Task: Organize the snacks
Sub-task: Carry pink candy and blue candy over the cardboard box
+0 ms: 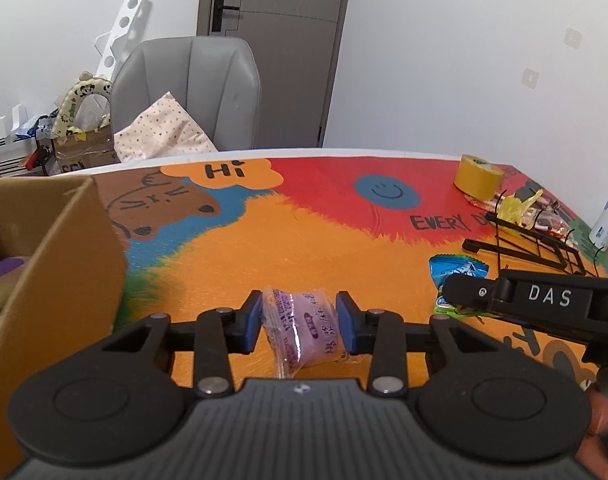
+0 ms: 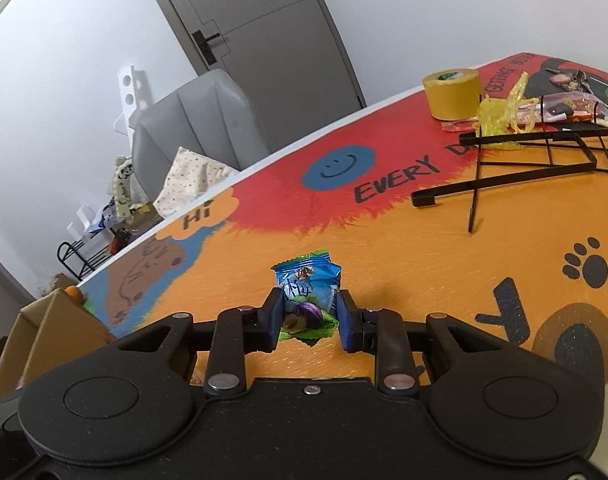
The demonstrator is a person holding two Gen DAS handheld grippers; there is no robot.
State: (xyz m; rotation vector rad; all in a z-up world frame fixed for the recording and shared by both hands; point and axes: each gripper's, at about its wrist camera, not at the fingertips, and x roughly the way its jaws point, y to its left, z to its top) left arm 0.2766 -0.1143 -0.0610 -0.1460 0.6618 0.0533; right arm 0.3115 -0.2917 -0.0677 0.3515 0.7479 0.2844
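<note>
With the left gripper [image 1: 299, 322] clamping a purple candy [image 1: 304, 326] and the right gripper [image 2: 310, 314] a plum candy [image 2: 308, 300], both await the cardboard box [image 1: 55, 256] at left.

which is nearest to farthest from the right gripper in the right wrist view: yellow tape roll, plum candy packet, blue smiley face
1. plum candy packet, clamped in the right gripper
2. blue smiley face, printed mid-table, straight ahead
3. yellow tape roll, far right by the table edge

The table [image 1: 304, 240] wears a bright cartoon cloth. At nine o'clock stands a cardboard box [image 1: 63, 264]. At two o'clock sit a yellow tape roll [image 1: 478, 175] and a black wire rack [image 1: 540, 240].
</note>
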